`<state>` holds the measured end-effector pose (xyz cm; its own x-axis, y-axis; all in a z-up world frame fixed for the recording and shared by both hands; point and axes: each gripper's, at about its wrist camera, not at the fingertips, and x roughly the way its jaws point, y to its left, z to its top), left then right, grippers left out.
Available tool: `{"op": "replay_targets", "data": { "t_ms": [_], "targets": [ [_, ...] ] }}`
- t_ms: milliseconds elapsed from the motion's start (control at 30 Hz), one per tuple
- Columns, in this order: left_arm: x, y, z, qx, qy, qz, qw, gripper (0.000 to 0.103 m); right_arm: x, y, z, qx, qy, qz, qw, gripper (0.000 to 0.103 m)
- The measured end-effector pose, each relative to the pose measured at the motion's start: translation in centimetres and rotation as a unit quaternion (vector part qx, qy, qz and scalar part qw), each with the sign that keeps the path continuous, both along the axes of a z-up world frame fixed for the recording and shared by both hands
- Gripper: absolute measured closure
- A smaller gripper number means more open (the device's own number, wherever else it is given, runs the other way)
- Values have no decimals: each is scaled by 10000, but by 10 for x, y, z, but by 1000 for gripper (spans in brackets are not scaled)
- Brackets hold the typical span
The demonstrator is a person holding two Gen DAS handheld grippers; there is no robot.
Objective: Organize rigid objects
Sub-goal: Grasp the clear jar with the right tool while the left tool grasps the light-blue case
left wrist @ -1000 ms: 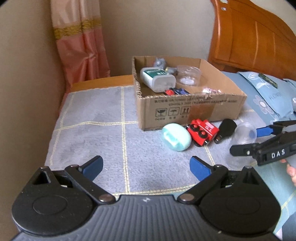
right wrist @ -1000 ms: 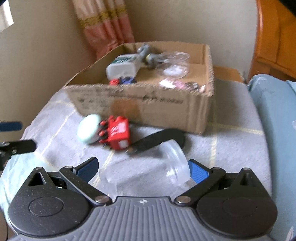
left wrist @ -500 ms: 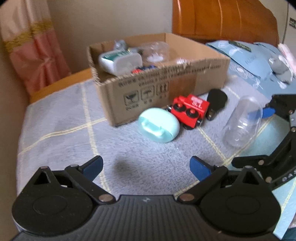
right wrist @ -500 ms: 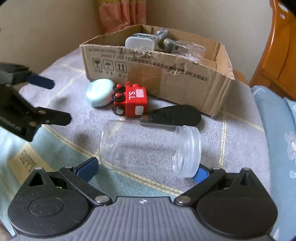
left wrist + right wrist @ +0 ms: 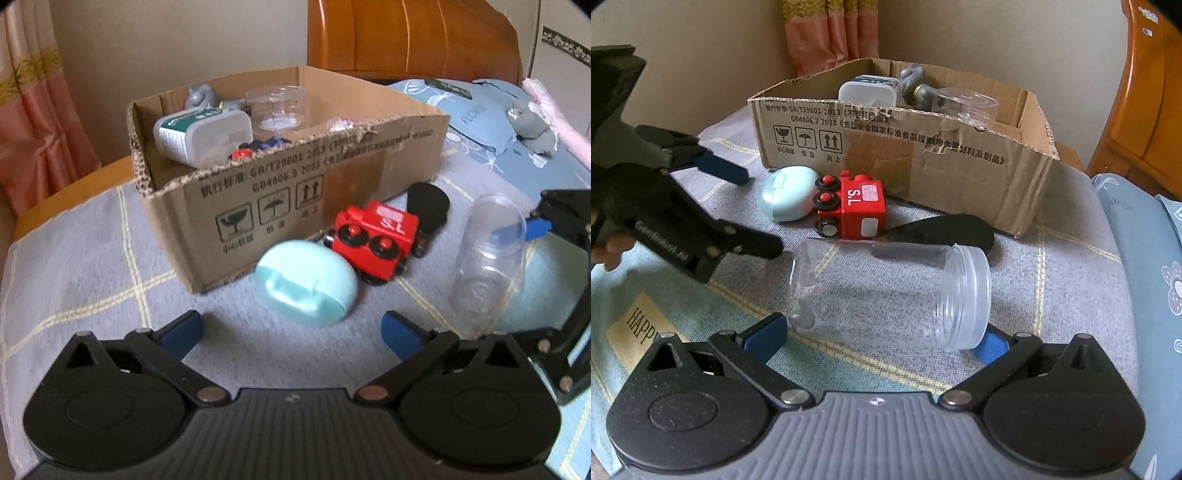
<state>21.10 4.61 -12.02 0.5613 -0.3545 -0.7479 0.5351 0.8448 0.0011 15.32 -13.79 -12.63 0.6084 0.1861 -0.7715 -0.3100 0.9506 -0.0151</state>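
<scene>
Lying at frame centre: clear jar (image 5: 890,295), between the wide-spread right tongs (image 5: 882,336), unclamped.
Left tongs (image 5: 291,328): wide apart, empty, before the mint case (image 5: 306,282).

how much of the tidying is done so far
Partly done: the cardboard box already holds a white container, a clear tub and small bits. In hand: the right tongs stand open around the lying clear jar, not shut. Left: mint case, red toy train, black piece. Left tongs open, empty.
</scene>
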Motion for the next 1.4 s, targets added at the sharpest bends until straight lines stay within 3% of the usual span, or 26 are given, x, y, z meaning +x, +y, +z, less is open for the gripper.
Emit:
{"op": "replay_targets", "data": {
  "t_ms": [200,367,567,800,1067,1100,1167,1300,1400],
  "targets": [
    [5,-2,-2,-100,-87,265,9996,4,0,0,1,9,-26,-5,10000,0],
    [1,-10,2,-138,-190,189,9995,25,-1,0,1,17,-56,-22,10000,0],
    [-1,-14,5,-150,-289,158,9993,44,-2,1,0,21,-82,-42,10000,0],
    [-9,-7,8,-82,-189,323,9993,44,-2,1,-1,23,-92,-40,9999,0],
    [-49,8,12,-58,138,724,9973,43,-1,2,0,23,-54,-58,10000,0],
    [-54,8,11,-5,101,710,9974,41,0,2,1,21,-53,-67,10000,0],
    [-57,6,10,92,30,620,9980,28,0,3,1,21,-64,-87,9999,0],
    [-52,9,8,50,40,421,9991,26,1,3,1,30,-88,-129,9999,0],
    [-48,10,6,58,52,259,9996,16,2,4,1,29,-99,-160,9998,0]
  ]
}}
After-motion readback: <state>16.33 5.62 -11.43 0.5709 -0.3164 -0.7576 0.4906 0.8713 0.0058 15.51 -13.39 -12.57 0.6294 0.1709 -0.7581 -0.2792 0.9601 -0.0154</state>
